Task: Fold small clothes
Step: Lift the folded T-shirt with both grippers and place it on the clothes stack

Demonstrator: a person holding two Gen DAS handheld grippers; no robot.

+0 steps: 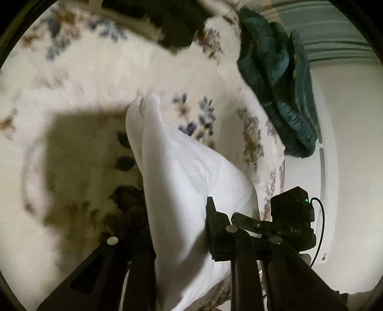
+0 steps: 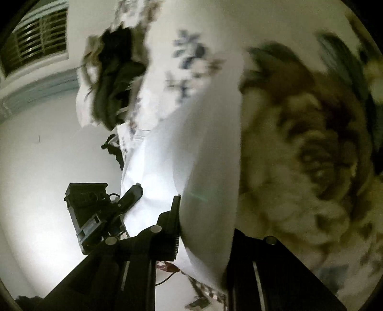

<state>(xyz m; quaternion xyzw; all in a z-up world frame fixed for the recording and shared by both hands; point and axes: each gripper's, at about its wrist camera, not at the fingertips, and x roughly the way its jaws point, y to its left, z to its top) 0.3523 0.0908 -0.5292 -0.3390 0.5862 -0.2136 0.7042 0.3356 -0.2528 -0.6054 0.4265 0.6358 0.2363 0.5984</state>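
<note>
A white garment (image 1: pixel 182 181) hangs stretched between both grippers above a floral bedspread (image 1: pixel 100 79). My left gripper (image 1: pixel 178 229) is shut on one end of it; the cloth runs between its black fingers (image 1: pixel 215 229). In the right wrist view my right gripper (image 2: pixel 205 229) is shut on the same white garment (image 2: pixel 191 167), which fills the middle of the view. The other gripper (image 2: pixel 100 210) shows at the left of that view, and likewise at the right of the left wrist view (image 1: pixel 292 215).
A crumpled teal garment (image 1: pixel 275 79) lies at the bed's far right edge. A dark garment (image 1: pixel 172 21) lies at the top; it also shows in the right wrist view (image 2: pixel 115 79). A white wall (image 1: pixel 347 143) and a window with blinds (image 2: pixel 36 36) are beyond.
</note>
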